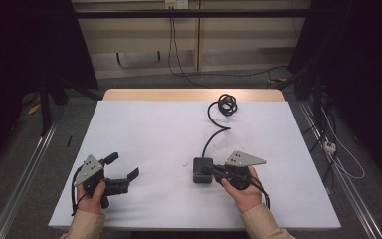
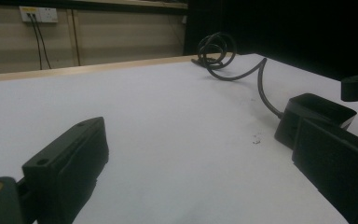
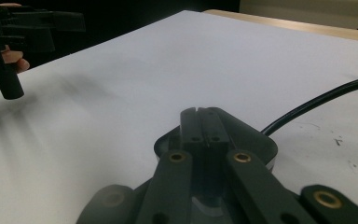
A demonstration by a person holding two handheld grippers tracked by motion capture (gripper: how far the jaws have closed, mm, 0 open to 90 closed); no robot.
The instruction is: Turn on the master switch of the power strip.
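Here, two grippers at the table's near edge.
Right gripper, lower centre, has jaws together over the black box; left gripper, lower left, gapes empty. The cable coiled upper centre could probably snag and tug the box.

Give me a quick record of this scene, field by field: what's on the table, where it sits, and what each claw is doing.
surface: white table top
object: black power adapter, its cable running to a coil at the far edge
left claw: open, holding nothing, apart from the adapter
right claw: jaws together, over the adapter; contact unclear
hands: one on each claw, near edge
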